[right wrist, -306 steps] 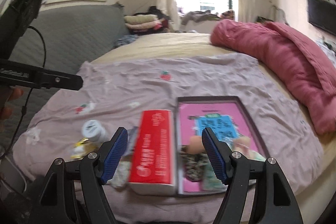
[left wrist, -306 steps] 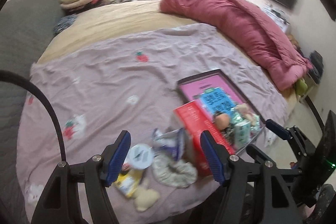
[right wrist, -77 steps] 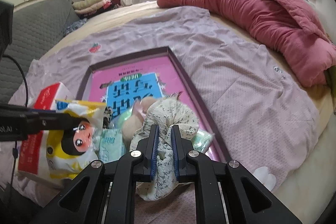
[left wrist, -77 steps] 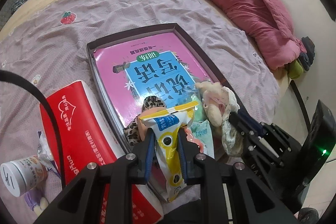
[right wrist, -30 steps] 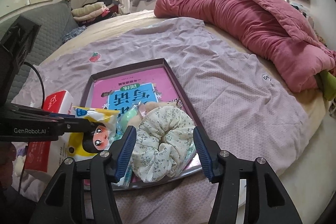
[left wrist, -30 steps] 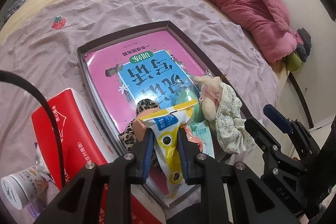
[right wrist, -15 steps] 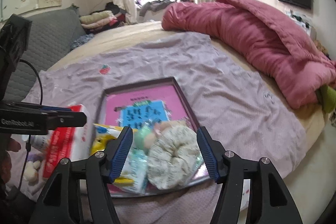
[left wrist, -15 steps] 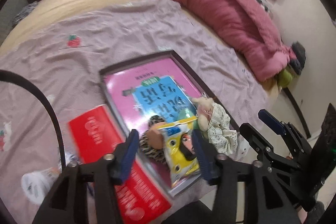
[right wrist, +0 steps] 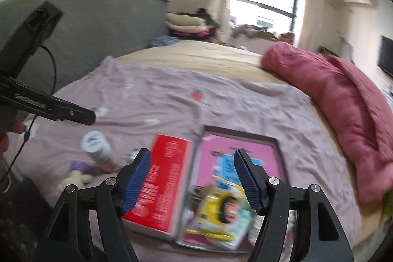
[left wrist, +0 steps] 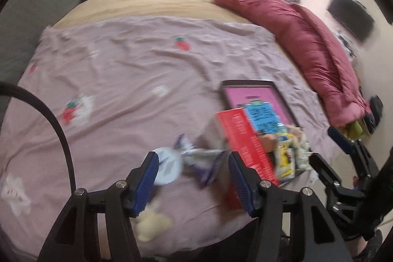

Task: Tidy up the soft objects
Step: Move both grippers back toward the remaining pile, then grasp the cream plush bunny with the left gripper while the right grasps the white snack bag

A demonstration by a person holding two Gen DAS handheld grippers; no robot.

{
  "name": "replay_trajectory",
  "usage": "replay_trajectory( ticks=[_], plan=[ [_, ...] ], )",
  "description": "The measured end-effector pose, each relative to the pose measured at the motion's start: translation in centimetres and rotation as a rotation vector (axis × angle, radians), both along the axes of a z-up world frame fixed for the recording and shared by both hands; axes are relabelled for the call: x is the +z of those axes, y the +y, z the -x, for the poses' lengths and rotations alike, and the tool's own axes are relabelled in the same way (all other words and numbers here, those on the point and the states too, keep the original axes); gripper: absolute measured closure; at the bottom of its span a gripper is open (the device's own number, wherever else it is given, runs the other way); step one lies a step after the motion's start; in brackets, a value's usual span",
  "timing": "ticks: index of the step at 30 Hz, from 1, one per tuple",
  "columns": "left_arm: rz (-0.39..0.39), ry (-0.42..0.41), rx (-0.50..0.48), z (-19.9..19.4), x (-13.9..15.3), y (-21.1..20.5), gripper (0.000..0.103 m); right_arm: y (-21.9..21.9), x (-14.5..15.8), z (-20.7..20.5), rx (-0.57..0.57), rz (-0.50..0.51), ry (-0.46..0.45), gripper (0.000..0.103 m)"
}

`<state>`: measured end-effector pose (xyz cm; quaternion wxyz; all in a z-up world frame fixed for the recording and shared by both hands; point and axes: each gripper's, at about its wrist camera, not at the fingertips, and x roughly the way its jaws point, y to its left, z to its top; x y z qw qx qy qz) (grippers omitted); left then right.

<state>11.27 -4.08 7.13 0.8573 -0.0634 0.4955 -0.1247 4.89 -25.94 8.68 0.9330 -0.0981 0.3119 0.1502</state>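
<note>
My left gripper [left wrist: 192, 178] is open and empty above the bed's near edge. Between its fingers lie a white jar [left wrist: 167, 165] and a purple packet [left wrist: 203, 162]; a small cream plush [left wrist: 152, 225] lies below. My right gripper [right wrist: 191, 183] is open and empty above the red box [right wrist: 164, 186] and the dark tray [right wrist: 277, 146]. The tray holds a pink book [right wrist: 245, 151], a yellow snack bag [right wrist: 221, 210] and a floral scrunchie [left wrist: 301, 151]. The right gripper [left wrist: 343, 154] also shows in the left wrist view, the left gripper [right wrist: 71, 112] in the right wrist view.
A mauve sheet [left wrist: 122, 70] covers the near bed. A rolled red duvet [left wrist: 307, 41] lies along the right. A grey headboard [right wrist: 98, 21] and folded clothes [right wrist: 186, 23] are at the back. A cream plush [right wrist: 73, 178] lies by the bed edge.
Both grippers let go: the scrunchie and then the yellow snack bag now lie in the tray. Both have pulled back and swung left, the left one over the jar and packet.
</note>
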Motion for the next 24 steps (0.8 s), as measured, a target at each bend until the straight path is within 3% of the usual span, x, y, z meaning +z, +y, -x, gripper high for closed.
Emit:
replay_trajectory(
  ticks=[11,19,24],
  plan=[
    [0.070,0.154,0.110,3.1,-5.8,7.6,0.044,7.8,-1.7,0.2,0.195,0.126,0.049,0.030],
    [0.143,0.300,0.160,2.9,-11.9,8.1,0.044,11.5,-4.7,-1.4,0.347,0.277,0.093,0.029],
    [0.133,0.325,0.158,2.4,-13.7,7.0,0.044,12.0,-6.1,-3.1,0.415,0.300,0.123,0.029]
  ],
)
